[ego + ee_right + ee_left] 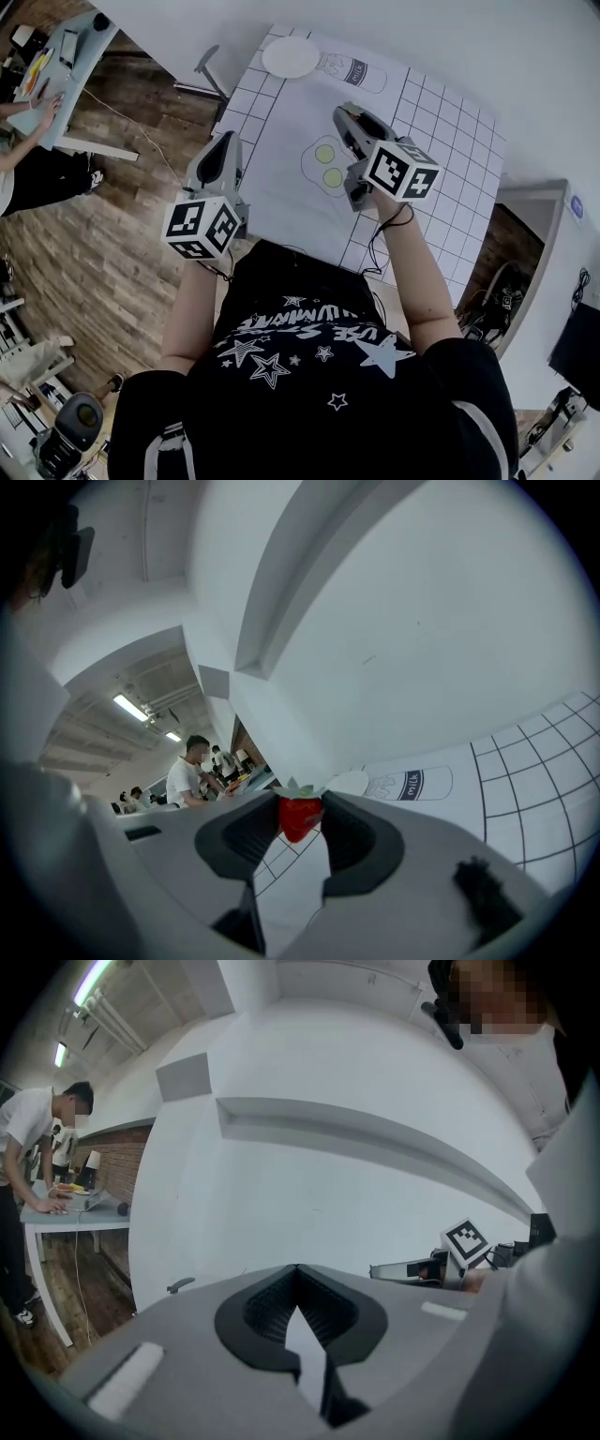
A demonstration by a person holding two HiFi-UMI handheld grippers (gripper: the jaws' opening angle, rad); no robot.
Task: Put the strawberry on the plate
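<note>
A red strawberry (300,817) with a green leafy top is pinched between the jaws of my right gripper (300,805). In the head view the right gripper (347,117) hovers over the middle of the table, and the berry itself is hidden there. The white plate (291,56) lies at the far end of the table, beyond that gripper; the right gripper view shows the plate (349,782) just past the berry. My left gripper (223,145) is held by the table's left edge. Its jaws meet at the tips with nothing between them, as the left gripper (298,1271) view shows.
A white gridded mat (441,122) covers the table, printed with a milk bottle (356,70) next to the plate and two fried eggs (328,164). Left of the table are wooden floor and a second table (56,66) where a person (28,141) leans.
</note>
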